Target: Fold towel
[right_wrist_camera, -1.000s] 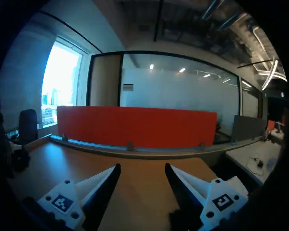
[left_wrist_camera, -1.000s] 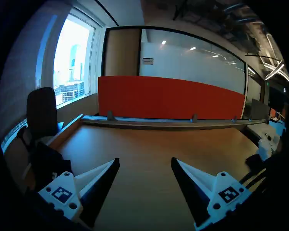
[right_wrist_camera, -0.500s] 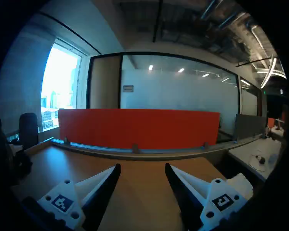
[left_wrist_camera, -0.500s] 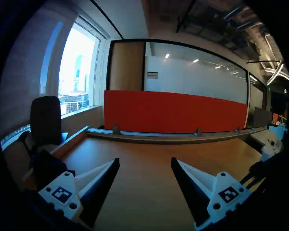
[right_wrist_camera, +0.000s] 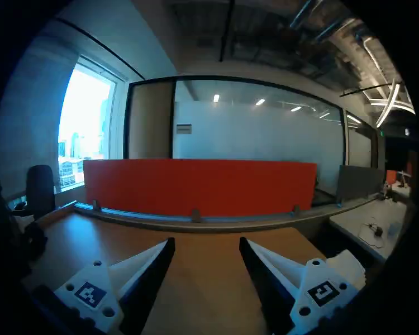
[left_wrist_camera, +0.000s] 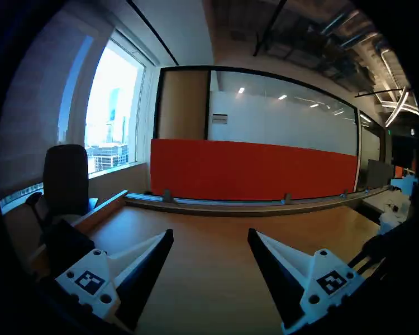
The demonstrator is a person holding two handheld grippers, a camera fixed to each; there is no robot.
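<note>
My left gripper [left_wrist_camera: 210,232] is open above the wooden desk [left_wrist_camera: 220,245], its two white fingers spread wide with nothing between them. My right gripper [right_wrist_camera: 206,241] is open as well, held over the same wooden desk [right_wrist_camera: 209,262], and its fingers are empty. Both cameras look nearly level across the desktop toward the far partition. I see no towel on the part of the desk in view.
A red partition [left_wrist_camera: 251,170] runs along the desk's far edge, also the red partition [right_wrist_camera: 201,187]. A black office chair [left_wrist_camera: 67,178] stands at the left by the window. Another desk [right_wrist_camera: 371,229] lies to the right. A dark object [left_wrist_camera: 70,245] sits at the left desk edge.
Both grippers have tilted upward a little, so the partition and desk sit lower in the views. Both stay open and empty.
</note>
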